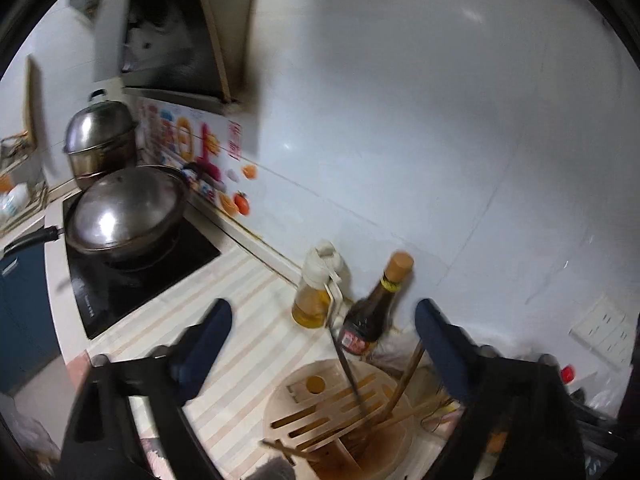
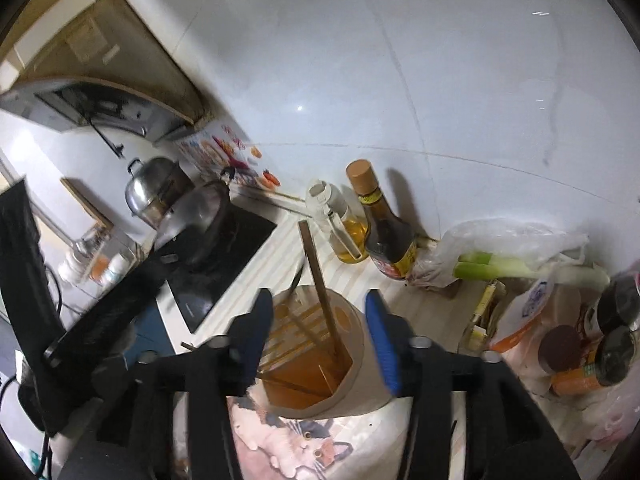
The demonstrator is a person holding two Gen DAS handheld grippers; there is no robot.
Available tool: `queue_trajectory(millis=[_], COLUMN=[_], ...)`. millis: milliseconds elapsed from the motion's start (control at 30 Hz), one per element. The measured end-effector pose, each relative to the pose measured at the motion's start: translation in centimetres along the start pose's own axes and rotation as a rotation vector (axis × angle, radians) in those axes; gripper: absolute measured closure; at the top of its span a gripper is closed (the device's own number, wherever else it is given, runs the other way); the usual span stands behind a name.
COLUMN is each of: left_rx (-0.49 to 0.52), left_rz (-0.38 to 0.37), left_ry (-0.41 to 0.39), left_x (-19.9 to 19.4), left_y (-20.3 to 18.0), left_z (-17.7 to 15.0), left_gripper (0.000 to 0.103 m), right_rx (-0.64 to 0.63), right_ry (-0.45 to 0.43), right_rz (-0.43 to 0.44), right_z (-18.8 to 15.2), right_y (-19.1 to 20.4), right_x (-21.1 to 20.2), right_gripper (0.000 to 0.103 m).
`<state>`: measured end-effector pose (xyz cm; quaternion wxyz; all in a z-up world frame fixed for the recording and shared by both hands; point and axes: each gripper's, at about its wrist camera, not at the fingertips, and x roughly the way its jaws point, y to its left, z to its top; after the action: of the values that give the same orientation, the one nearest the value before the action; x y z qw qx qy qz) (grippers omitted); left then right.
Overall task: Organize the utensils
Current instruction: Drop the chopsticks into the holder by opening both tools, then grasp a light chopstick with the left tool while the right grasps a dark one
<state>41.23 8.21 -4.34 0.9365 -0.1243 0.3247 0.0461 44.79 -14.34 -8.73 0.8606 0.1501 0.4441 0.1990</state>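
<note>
A round beige utensil holder [image 1: 280,404] stands on the striped counter, with a slotted top and an open compartment. Several wooden chopsticks [image 1: 406,376] and a thin dark utensil [image 1: 348,364] stand in it. My left gripper [image 1: 323,312] is open and empty, above and behind the holder. In the right wrist view the holder [image 2: 360,360] sits between my right gripper's fingers; the right gripper [image 2: 320,300] is open and empty. A long dark wooden stick [image 2: 320,276] leans up out of the holder's open compartment.
An oil bottle [image 1: 312,296] and a dark sauce bottle [image 1: 372,312] stand by the white tiled wall. A lidded wok [image 1: 124,212] sits on a black cooktop [image 1: 132,288] at left, a steel pot [image 1: 100,136] behind. Bagged leeks [image 2: 520,264], jars [image 2: 608,344] and a cat-print cloth [image 2: 304,444] lie near the holder.
</note>
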Motion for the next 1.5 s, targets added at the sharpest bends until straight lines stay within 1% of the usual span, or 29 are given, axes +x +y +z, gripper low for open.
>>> queue_trajectory(millis=[100, 167, 267, 400, 467, 500, 600, 667, 700, 767, 800, 833, 900, 933, 967, 1000, 1067, 1100, 1133, 1167, 1200, 1233, 1267, 1300, 1333, 1367, 1400, 1467, 1500], left_rx=[-0.009, -0.005, -0.009, -0.009, 0.006, 0.012, 0.06, 0.097, 0.114, 0.14, 0.148, 0.15, 0.167, 0.177, 0.196, 0.211, 0.254, 0.271, 0.29, 0.318, 0.342, 0.358, 0.362, 0.369, 0.367, 0.362, 0.357, 0.346, 0.334], left_rz=[0.018, 0.025, 0.044, 0.087, 0.086, 0.088, 0.088, 0.097, 0.09, 0.075, 0.059, 0.047, 0.026, 0.015, 0.004, 0.002, -0.005, -0.005, 0.005, 0.012, 0.012, 0.023, 0.016, 0.017, 0.013, 0.015, 0.029, 0.048, 0.062], left_ry=[0.005, 0.017, 0.026, 0.057, 0.096, 0.12, 0.229, 0.326, 0.378, 0.488, 0.549, 0.577, 0.647, 0.669, 0.695, 0.712, 0.755, 0.768, 0.768, 0.736, 0.728, 0.721, 0.717, 0.714, 0.715, 0.712, 0.708, 0.709, 0.712], left_x=[-1.8, -2.5, -3.8, -5.2, -5.5, -5.4, -4.0, -2.1, -1.0, 1.3, 2.8, 3.6, 5.9, 6.6, 7.6, 8.2, 10.0, 10.8, 11.2, 11.2, 11.4, 11.4, 11.4, 11.4, 11.3, 11.2, 11.0, 10.5, 10.1], left_y=[1.0, 1.5, 2.4, 3.4, 3.5, 3.5, 3.0, 2.2, 1.7, 0.4, -0.4, -1.0, -2.8, -3.4, -4.4, -5.1, -6.6, -7.1, -7.4, -8.0, -8.4, -8.7, -8.9, -8.9, -8.7, -8.3, -7.7, -6.4, -5.4], left_z=[0.0, -0.5, -2.0, -4.9, -7.2, -8.5, -13.0, -16.6, -18.5, -22.2, -24.3, -25.5, -28.4, -29.3, -30.4, -31.1, -32.8, -33.2, -33.5, -33.4, -33.5, -33.4, -33.3, -33.3, -33.3, -33.3, -33.3, -33.3, -33.3], left_gripper=[0.008, 0.0, 0.0, 0.0, 0.0, 0.0, 0.0, 0.0, 0.0, 0.0, 0.0, 0.001, 0.003, 0.006, 0.015, 0.02, 0.042, 0.047, 0.056, 0.057, 0.064, 0.073, 0.086, 0.092, 0.097, 0.098, 0.098, 0.098, 0.098], right_rx=[0.019, 0.033, 0.054, 0.099, 0.113, 0.123, 0.161, 0.204, 0.231, 0.289, 0.306, 0.329, 0.378, 0.398, 0.411, 0.425, 0.437, 0.434, 0.426, 0.415, 0.393, 0.379, 0.359, 0.334, 0.311, 0.279, 0.251, 0.198, 0.197], right_ry=[-0.02, -0.026, -0.024, -0.001, 0.024, 0.031, 0.101, 0.152, 0.196, 0.261, 0.287, 0.318, 0.359, 0.376, 0.386, 0.395, 0.411, 0.417, 0.422, 0.425, 0.431, 0.435, 0.443, 0.448, 0.452, 0.46, 0.476, 0.479, 0.48], right_rz=[-0.002, 0.003, -0.003, -0.036, -0.095, -0.11, -0.209, -0.256, -0.294, -0.323, -0.332, -0.344, -0.347, -0.355, -0.357, -0.358, -0.343, -0.338, -0.331, -0.328, -0.334, -0.334, -0.343, -0.371, -0.393, -0.429, -0.473, -0.519, -0.528], right_z=[-0.3, -0.6, -1.5, -4.5, -6.4, -7.2, -10.7, -13.3, -15.0, -17.8, -18.8, -19.9, -21.9, -22.7, -23.1, -23.9, -24.8, -25.1, -25.3, -25.3, -25.4, -25.3, -25.3, -25.2, -25.3, -25.3, -25.3, -25.2, -25.4], right_y=[-0.9, -1.5, -2.6, -4.7, -6.0, -6.7, -9.6, -12.1, -13.7, -16.7, -17.7, -18.9, -20.9, -21.8, -22.3, -23.0, -23.7, -24.0, -24.0, -23.8, -23.5, -23.1, -22.9, -22.7, -22.6, -22.3, -22.0, -21.2, -21.0], right_x=[-1.8, -2.8, -4.3, -5.9, -6.2, -6.3, -5.8, -5.1, -4.4, -3.1, -2.6, -1.9, -0.9, -0.5, -0.2, 0.0, 0.5, 0.8, 1.1, 1.4, 1.9, 2.4, 2.9, 3.5, 3.9, 4.4, 5.0, 5.6, 5.8], right_gripper=[0.051, 0.051, 0.051, 0.051, 0.051, 0.051, 0.051, 0.051, 0.051, 0.054, 0.063, 0.071, 0.075, 0.076, 0.076, 0.076, 0.076, 0.076, 0.076, 0.076, 0.076, 0.076, 0.076, 0.076, 0.078, 0.078, 0.081, 0.091, 0.097])
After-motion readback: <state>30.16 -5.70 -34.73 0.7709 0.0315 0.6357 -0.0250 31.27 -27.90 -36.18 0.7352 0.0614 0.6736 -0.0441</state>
